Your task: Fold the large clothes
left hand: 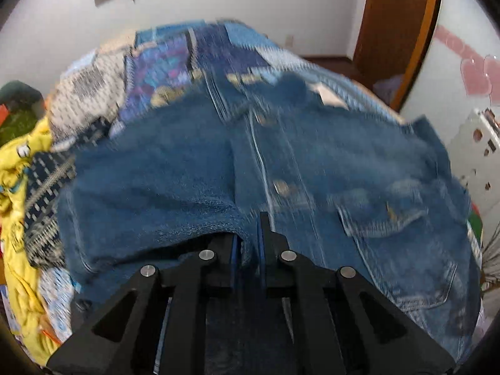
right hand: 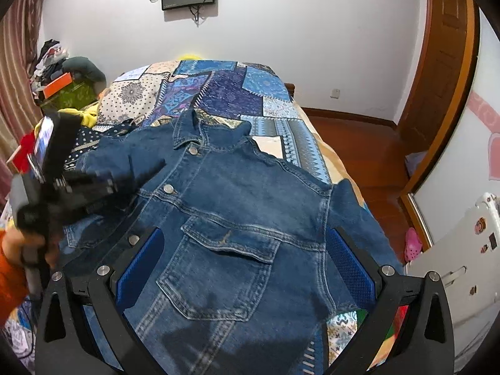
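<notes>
The denim jacket lay flat on the bed, collar far from me, and the left tool was clenched on what looked like its blurry sleeve, while the right tool hung released, spread wide over the chest pocket.

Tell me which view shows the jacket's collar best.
The right wrist view: the denim jacket's collar is sharp and spread open. In the left wrist view the collar is lost in motion blur.
</notes>
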